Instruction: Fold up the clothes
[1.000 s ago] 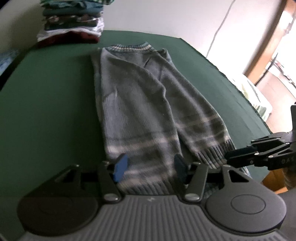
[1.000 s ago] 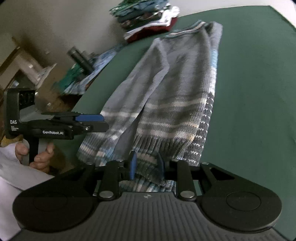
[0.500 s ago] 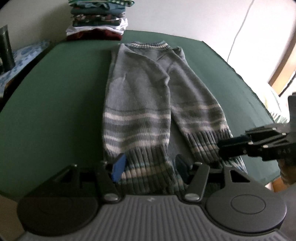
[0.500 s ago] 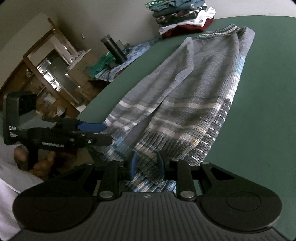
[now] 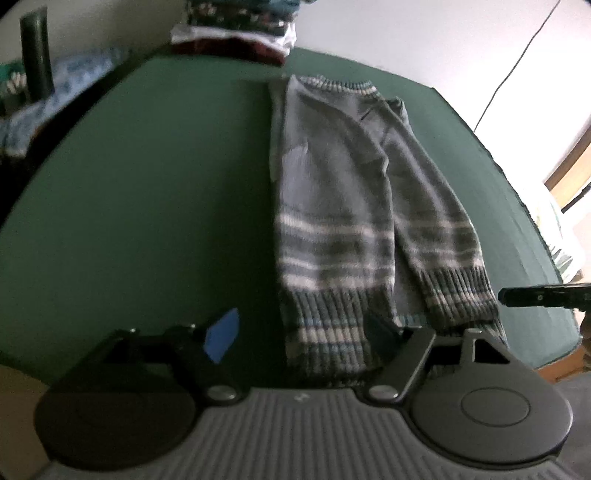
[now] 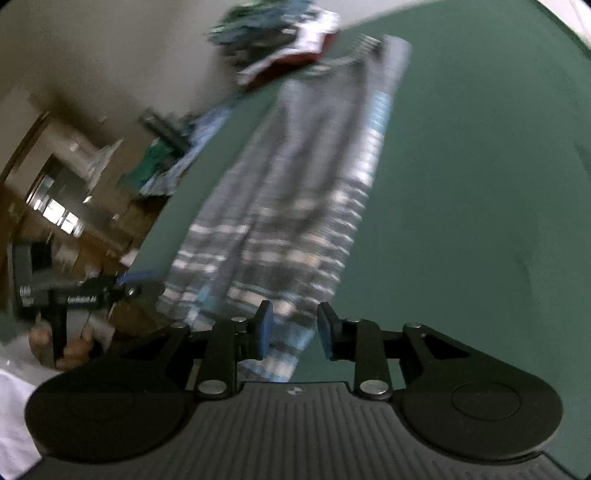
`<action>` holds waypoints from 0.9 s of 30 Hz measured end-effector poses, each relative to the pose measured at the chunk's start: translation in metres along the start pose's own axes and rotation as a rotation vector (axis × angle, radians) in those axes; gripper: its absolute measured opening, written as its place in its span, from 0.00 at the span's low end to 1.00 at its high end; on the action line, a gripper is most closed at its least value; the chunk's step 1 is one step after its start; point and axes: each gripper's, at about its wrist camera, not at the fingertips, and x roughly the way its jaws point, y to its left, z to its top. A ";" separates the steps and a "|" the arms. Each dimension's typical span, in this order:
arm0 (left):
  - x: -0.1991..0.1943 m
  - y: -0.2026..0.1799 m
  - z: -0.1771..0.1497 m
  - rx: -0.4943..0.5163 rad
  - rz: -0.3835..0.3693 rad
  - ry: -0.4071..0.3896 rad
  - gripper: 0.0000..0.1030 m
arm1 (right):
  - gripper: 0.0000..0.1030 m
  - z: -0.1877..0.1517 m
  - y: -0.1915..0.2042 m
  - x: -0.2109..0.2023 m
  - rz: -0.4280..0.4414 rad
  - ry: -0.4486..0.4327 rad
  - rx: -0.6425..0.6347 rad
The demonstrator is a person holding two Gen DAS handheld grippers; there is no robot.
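Observation:
A grey knitted sweater (image 5: 332, 206) with pale stripes lies folded lengthwise on the green table (image 5: 147, 184), its sleeves laid down the body. My left gripper (image 5: 301, 336) stands open over the near ribbed hem, which lies nearer its right finger; nothing is pinched. In the blurred right wrist view the sweater (image 6: 295, 184) runs away from my right gripper (image 6: 295, 328), which is open, with the hem corner under its left finger and bare table under the right one. The right gripper's tip (image 5: 517, 295) shows beside the right sleeve cuff. A hand holds the left gripper (image 6: 122, 286) off the table's left edge.
A stack of folded clothes (image 5: 236, 33) sits at the table's far edge beyond the collar, also the stack (image 6: 280, 40) in the right view. A dark cylinder (image 5: 35, 55) and patterned fabric lie off the far left. The table edge (image 5: 554, 350) drops off near right.
My left gripper has slid left along the hem and its fingers stand a little wider. The right wrist view has swung and blurred; the hem now sits toward its left finger.

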 end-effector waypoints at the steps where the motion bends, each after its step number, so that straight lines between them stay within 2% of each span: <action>1: 0.001 0.003 0.000 -0.012 -0.017 0.008 0.69 | 0.28 -0.002 -0.001 -0.001 -0.003 0.001 0.017; 8: 0.006 0.027 -0.003 -0.096 -0.138 0.057 0.70 | 0.29 -0.015 0.001 0.001 0.002 0.009 0.108; 13: 0.006 0.040 -0.006 -0.178 -0.246 0.035 0.85 | 0.29 -0.018 -0.003 0.006 0.037 -0.005 0.205; 17: 0.006 0.044 -0.009 -0.175 -0.301 0.006 0.85 | 0.29 -0.020 -0.006 0.008 0.059 -0.024 0.267; 20: 0.010 0.044 -0.007 -0.170 -0.344 0.016 0.85 | 0.29 -0.019 -0.004 0.010 0.058 -0.037 0.273; 23: 0.017 0.049 -0.004 -0.219 -0.426 0.041 0.83 | 0.28 -0.018 -0.001 0.014 0.054 -0.047 0.260; 27: 0.024 0.056 -0.005 -0.291 -0.491 0.032 0.83 | 0.28 -0.017 0.001 0.016 0.051 -0.051 0.254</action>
